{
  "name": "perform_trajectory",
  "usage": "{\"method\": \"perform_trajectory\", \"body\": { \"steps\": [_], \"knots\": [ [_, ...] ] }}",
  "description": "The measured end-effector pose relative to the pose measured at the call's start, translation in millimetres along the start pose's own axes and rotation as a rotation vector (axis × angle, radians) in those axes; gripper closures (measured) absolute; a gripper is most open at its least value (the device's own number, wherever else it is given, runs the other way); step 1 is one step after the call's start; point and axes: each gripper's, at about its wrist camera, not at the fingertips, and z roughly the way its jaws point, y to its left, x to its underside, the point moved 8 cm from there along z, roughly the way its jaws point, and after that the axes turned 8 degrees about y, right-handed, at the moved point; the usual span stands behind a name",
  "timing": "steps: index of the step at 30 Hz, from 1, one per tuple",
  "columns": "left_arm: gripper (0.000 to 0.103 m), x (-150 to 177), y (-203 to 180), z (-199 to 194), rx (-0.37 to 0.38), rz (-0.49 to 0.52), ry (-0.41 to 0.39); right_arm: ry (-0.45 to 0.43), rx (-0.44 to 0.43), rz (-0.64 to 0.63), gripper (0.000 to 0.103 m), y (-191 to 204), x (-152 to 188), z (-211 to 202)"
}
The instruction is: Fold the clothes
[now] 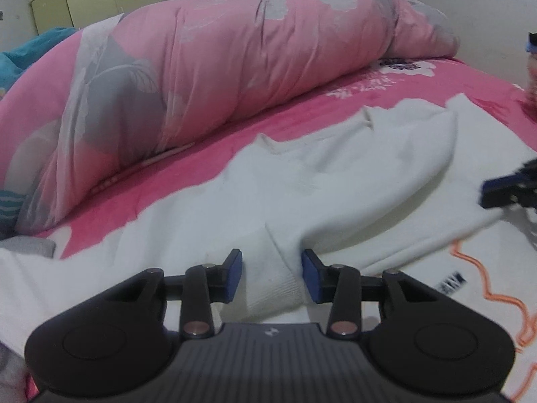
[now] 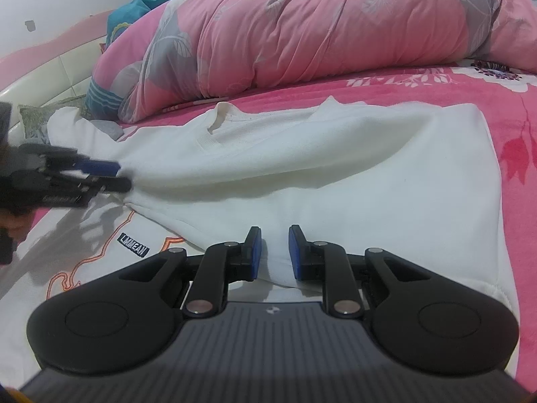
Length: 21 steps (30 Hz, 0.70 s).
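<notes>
My left gripper (image 1: pixel 272 275) is part open, with the sleeve cuff (image 1: pixel 278 285) lying loose between its pads. My right gripper (image 2: pixel 274 252) pinches a fold of the white sweater (image 2: pixel 386 181). The sweater lies flat on the bed, near the pink quilt (image 2: pixel 302 33). I think I'm folding the sleeve in. Next I must lay it straight across the sweater.

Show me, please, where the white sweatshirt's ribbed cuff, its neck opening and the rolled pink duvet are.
ribbed cuff (image 1: pixel 273 290), left wrist view, on the ribbed band
neck opening (image 2: pixel 224 118), right wrist view, on the collar's rim
pink duvet (image 2: pixel 302 37), right wrist view, on its middle
</notes>
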Motion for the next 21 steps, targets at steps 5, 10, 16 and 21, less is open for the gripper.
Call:
{"method": "perform_trajectory", "body": {
  "steps": [5,10,16,21],
  "knots": [
    [0.058,-16,13,15,0.007,-0.009,0.001,-0.001,-0.009,0.008,0.086,-1,0,1],
    [0.049,-17,34,24,0.046,-0.075,0.009,-0.003,-0.014,0.015,0.086,-2,1,0],
    [0.052,-6,81,19,0.06,-0.28,0.026,-0.004,-0.022,0.023,0.086,-3,1,0],
    [0.058,16,109,1,0.048,-0.423,0.04,-0.005,-0.028,0.029,0.086,-3,1,0]
  ]
}}
